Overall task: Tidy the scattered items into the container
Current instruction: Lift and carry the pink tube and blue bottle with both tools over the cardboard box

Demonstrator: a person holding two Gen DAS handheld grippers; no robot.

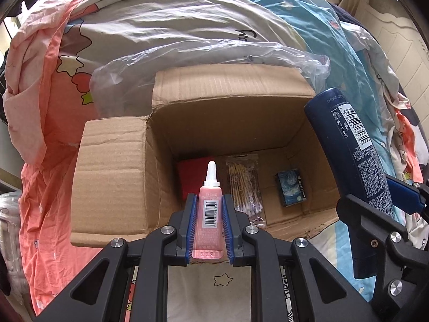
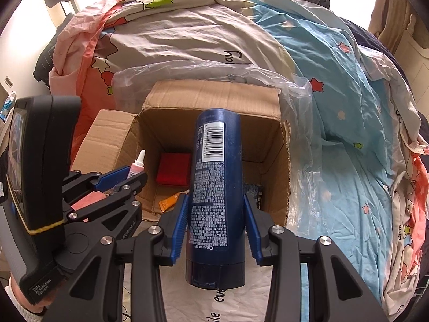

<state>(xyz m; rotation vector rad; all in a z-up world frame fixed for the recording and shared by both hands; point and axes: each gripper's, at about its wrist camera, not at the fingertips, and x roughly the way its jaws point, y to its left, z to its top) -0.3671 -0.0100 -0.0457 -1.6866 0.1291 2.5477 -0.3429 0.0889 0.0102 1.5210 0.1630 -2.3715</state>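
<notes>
With left gripper (image 1: pixel 209 218) clamped on pink tube (image 1: pixel 209 214) and right gripper (image 2: pixel 216 224) on blue bottle (image 2: pixel 216 187), lower deep into cardboard box (image 1: pixel 112 177) before releasing.

A small pink tube (image 1: pixel 208 209) with a white tip stands mid-frame. A big dark blue bottle (image 2: pixel 217 196) stands over the open brown box (image 1: pixel 112 177).

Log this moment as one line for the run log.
left claw: shut on pink tube | right claw: shut on blue bottle | both over cardboard box
</notes>
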